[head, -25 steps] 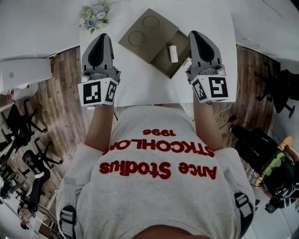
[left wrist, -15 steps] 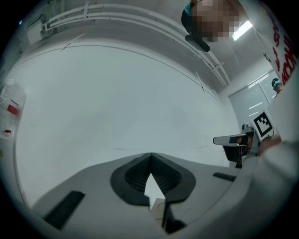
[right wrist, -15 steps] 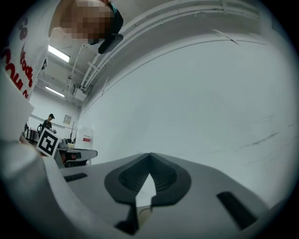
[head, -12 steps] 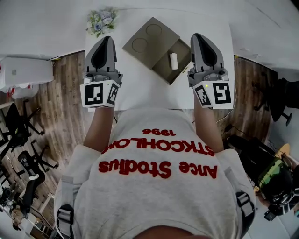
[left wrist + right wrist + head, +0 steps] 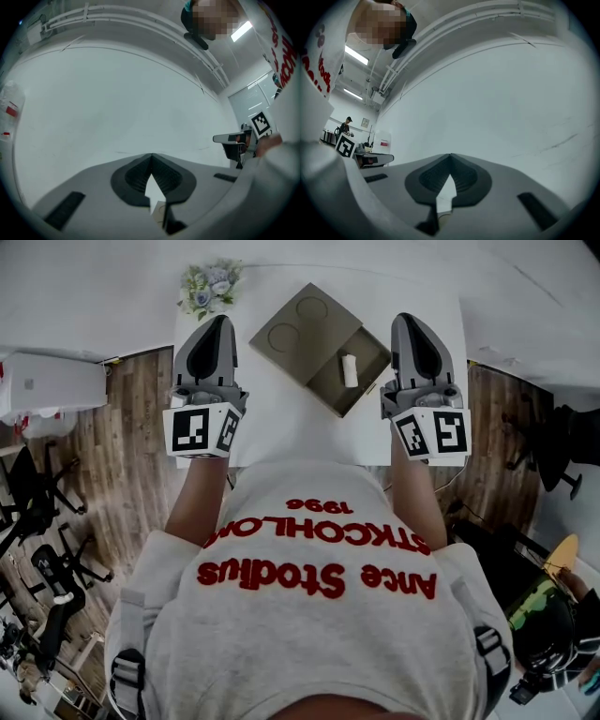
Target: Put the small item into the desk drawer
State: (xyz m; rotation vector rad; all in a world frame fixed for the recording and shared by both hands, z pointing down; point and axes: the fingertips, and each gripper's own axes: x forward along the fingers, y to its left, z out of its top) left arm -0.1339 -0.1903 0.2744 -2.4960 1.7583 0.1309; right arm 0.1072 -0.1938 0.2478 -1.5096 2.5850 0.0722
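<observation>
The small item point(image 5: 350, 369) already lies inside the open desk drawer point(image 5: 370, 341). It is a short, off-white cylinder lying on its side, one end toward the far edge of the desk and the other toward the near edge. It sits about midway along the drawer's floor and stands out pale against the drab olive-brown lining. I can make out no label or marking on it.

The drawer is pulled out to the right of a flat, olive-brown drawer box point(image 5: 298, 324). The box has two round recesses pressed into its top and sits skewed on the white desk point(image 5: 281, 418). A small posy of flowers point(image 5: 210, 285) stands at the desk's far left corner.

The left gripper point(image 5: 219, 326) is to the left of the box. Its jaws are closed tip to tip with nothing between them, and only a sliver of desk shows through the gap behind the tips. The right gripper point(image 5: 409, 326) is just beside the drawer's right corner. Its jaws are also pressed together and empty. Both grippers point toward the far side of the desk, and each gripper view shows mostly a plain white wall point(image 5: 117, 93). The square-marked cube point(image 5: 199, 427) on the left gripper sits at its near end, close to the person's grey sweatshirt point(image 5: 319, 615). Wooden floor point(image 5: 122, 465) shows on both sides of the desk.
</observation>
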